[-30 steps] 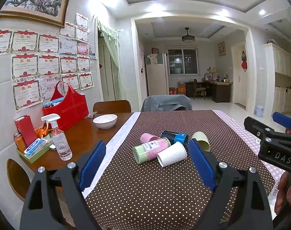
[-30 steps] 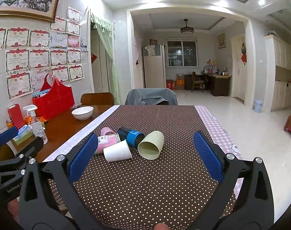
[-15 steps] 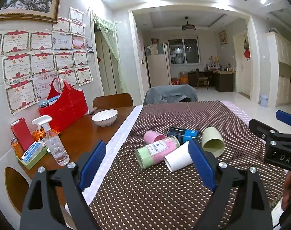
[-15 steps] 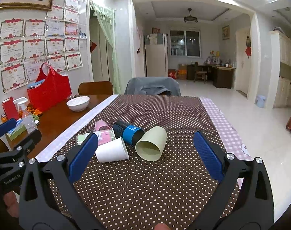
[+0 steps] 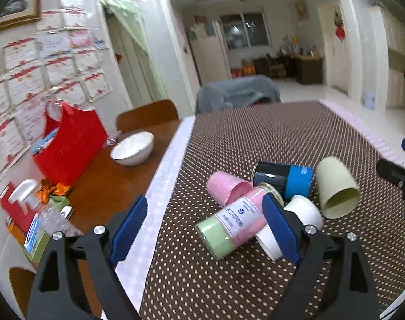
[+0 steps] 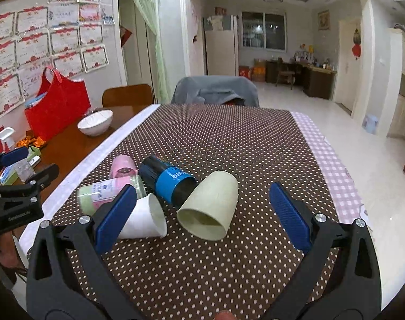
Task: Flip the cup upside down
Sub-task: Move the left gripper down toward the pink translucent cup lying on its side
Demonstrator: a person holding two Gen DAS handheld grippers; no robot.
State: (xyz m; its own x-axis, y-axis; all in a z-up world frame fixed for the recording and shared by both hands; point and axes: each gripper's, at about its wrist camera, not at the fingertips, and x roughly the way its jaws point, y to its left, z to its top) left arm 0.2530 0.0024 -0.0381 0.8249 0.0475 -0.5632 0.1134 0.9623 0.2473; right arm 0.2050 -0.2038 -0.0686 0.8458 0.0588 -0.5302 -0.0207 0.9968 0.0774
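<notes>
Several cups lie on their sides in a cluster on the dotted brown tablecloth point(image 6: 229, 138): a pale green cup point(image 6: 210, 209) point(image 5: 335, 186), a white paper cup point(image 6: 143, 221) point(image 5: 301, 213), a black-and-blue cup point(image 6: 167, 178) point(image 5: 285, 177), a pink-and-green labelled cup point(image 5: 234, 221) point(image 6: 109, 190) and a small pink cup point(image 5: 226, 186) point(image 6: 123, 166). My left gripper point(image 5: 205, 224) is open and empty, just short of the labelled cup. My right gripper point(image 6: 199, 214) is open and empty, with the pale green cup between its fingers' line and just beyond them.
On the bare wooden table part at the left stand a white bowl point(image 5: 131, 148) point(image 6: 95, 122), a red bag point(image 5: 69, 144) point(image 6: 58, 106), a spray bottle point(image 5: 39, 213) and small packets. Chairs point(image 6: 215, 90) stand at the far table end. The cloth's right edge point(image 6: 333, 165) drops to open floor.
Both grippers have moved forward and lower toward the cup cluster, which now looks larger and nearer. The cups have not moved. Both grippers stay open.
</notes>
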